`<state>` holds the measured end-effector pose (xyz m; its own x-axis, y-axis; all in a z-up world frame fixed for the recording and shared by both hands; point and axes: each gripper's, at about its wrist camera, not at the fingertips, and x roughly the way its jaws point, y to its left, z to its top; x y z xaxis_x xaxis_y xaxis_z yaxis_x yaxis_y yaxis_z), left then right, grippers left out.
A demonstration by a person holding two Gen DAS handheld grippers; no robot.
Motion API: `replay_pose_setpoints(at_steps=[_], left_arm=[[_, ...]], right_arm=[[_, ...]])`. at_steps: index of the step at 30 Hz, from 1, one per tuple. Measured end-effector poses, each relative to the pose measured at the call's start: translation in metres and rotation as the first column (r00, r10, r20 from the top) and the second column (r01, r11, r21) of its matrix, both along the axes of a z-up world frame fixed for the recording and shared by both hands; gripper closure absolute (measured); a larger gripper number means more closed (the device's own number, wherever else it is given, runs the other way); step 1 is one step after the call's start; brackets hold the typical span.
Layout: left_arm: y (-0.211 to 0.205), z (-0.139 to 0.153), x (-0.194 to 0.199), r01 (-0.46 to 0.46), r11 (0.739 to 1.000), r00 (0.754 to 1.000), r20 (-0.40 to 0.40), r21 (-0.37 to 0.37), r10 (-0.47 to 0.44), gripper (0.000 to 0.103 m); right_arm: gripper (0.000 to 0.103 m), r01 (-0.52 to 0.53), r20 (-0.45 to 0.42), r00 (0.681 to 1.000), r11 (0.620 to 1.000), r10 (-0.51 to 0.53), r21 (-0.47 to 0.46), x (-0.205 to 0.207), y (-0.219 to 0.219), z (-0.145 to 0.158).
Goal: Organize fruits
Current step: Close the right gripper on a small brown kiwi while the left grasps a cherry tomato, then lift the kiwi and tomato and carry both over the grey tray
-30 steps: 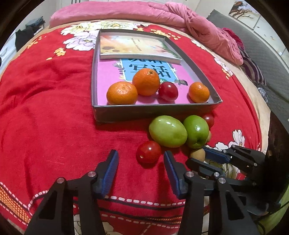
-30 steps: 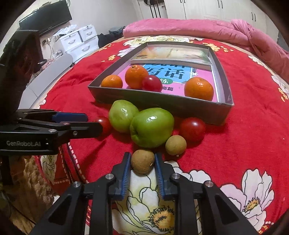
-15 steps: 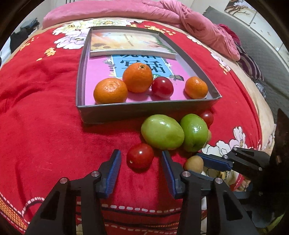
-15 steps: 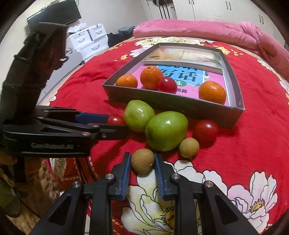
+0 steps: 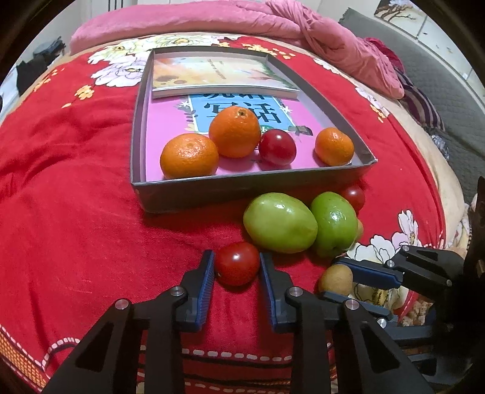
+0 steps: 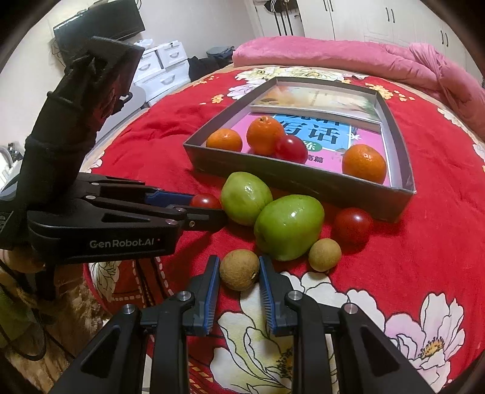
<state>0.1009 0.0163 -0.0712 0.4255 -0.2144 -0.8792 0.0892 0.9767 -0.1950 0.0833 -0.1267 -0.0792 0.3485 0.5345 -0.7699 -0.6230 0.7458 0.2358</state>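
Fruits (image 5: 280, 226) on red floral bedspread (image 5: 75, 212), pink quilt (image 5: 212, 18) behind

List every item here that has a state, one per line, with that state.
left gripper: jaws shut on the near tomato, on the bedspread
right gripper: jaws shut on the brown fruit, on the bedspread
grey box: open, holding three oranges, one tomato, two books
green fruits: loose outside the box, touching
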Motion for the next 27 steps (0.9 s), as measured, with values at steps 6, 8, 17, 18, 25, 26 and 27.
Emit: replay_pose_setpoints(at_steps=[6,8,17,18,25,26,27], left_arm=[[0.006,0.008,-0.005,-0.019,1.0,1.0,0.008,-0.009,0.019,0.073],[0.008,0.01,-0.006,-0.026,1.0,1.0,0.011,-0.012,0.027,0.073],[0.012,0.032,-0.01,-0.045,0.999,0.997,0.054,-0.02,0.046,0.073],[0.012,0.034,-0.01,-0.046,0.999,0.997,0.059,-0.02,0.047,0.073],[0.011,0.051,-0.012,-0.048,0.999,0.994,0.094,-0.024,0.05,0.073],[0.01,0.053,-0.013,-0.048,0.999,0.994,0.098,-0.023,0.05,0.073],[0.01,0.054,-0.012,-0.048,0.999,0.994,0.101,-0.024,0.05,0.073]], right_arm=[[0.077,0.002,0.026,1.0,0.999,-0.003,0.036,0.0,-0.003,0.01],[0.077,0.002,0.03,1.0,0.999,-0.004,0.044,0.001,-0.003,0.012],[0.077,0.015,0.067,0.998,0.997,-0.02,0.075,0.003,-0.007,0.023],[0.077,0.016,0.07,0.997,0.997,-0.022,0.079,0.003,-0.007,0.025],[0.077,0.03,0.112,0.993,0.995,-0.041,0.096,0.002,-0.011,0.036],[0.077,0.033,0.115,0.992,0.995,-0.044,0.098,0.002,-0.012,0.037],[0.077,0.037,0.118,0.992,0.994,-0.048,0.1,0.002,-0.013,0.038]])
